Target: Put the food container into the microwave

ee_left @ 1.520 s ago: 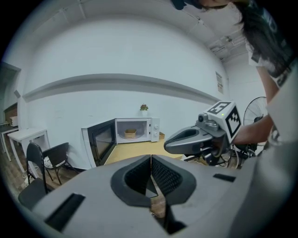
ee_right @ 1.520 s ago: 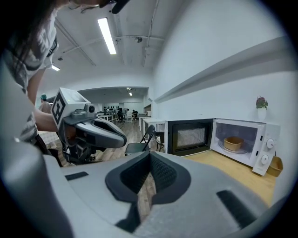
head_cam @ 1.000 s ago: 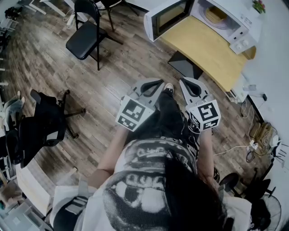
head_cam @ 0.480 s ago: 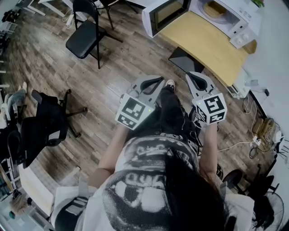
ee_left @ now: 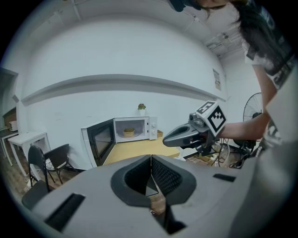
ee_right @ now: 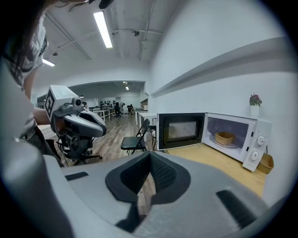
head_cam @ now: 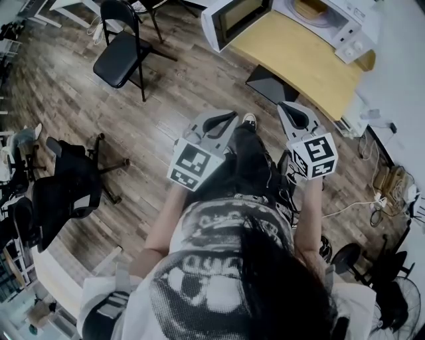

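A tan food container [ee_right: 225, 138] sits inside the white microwave [ee_right: 233, 132], on its glass plate. It also shows in the left gripper view as the container [ee_left: 128, 133]. The microwave's door [head_cam: 236, 20] hangs wide open, out to the left. The microwave stands on a wooden table [head_cam: 299, 63]. Both grippers are held in front of the person, well short of the table. My left gripper [head_cam: 216, 121] is shut with nothing in it. My right gripper [head_cam: 295, 113] is shut too and holds nothing.
A black folding chair [head_cam: 123, 56] stands on the wood floor at the left, and a black office chair [head_cam: 63, 189] stands nearer. A dark panel [head_cam: 269, 83] sits under the table's edge. A small basket [ee_right: 266, 163] stands beside the microwave, a plant [ee_right: 254, 100] on top. Cables [head_cam: 372, 212] lie at the right.
My right gripper has shifted a little forward and to the right, toward the table. The left gripper has stayed put. Both remain shut.
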### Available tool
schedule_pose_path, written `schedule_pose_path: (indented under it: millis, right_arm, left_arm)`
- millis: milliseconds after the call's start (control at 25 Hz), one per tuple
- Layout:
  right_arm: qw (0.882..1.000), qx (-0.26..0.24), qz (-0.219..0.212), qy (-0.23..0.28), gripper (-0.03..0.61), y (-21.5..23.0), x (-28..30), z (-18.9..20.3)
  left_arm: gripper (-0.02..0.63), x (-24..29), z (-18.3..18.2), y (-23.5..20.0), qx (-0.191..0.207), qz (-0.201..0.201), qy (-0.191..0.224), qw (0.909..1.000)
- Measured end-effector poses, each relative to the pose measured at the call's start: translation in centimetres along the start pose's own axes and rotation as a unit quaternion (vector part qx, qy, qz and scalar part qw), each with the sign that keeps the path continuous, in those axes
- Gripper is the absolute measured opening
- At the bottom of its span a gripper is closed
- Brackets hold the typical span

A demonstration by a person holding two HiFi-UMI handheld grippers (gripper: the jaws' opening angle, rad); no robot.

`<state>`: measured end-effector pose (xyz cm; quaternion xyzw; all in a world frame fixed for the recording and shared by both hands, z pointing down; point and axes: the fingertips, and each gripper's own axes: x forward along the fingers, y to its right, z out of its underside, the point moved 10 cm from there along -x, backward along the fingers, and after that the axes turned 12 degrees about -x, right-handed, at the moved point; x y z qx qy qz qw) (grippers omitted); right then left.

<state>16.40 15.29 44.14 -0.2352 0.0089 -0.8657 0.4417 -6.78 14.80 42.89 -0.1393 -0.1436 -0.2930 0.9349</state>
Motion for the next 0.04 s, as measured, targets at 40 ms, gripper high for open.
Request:
schedule_pose_path:
  millis: [40]
  right_arm:
    - [1.000,0.001,0.001,-0.001,0.005,0.10,-0.02,0.04]
  left_arm:
    - [0.002,0.02,0.00,-0.02,0.000,0.000,0.000,1.0000]
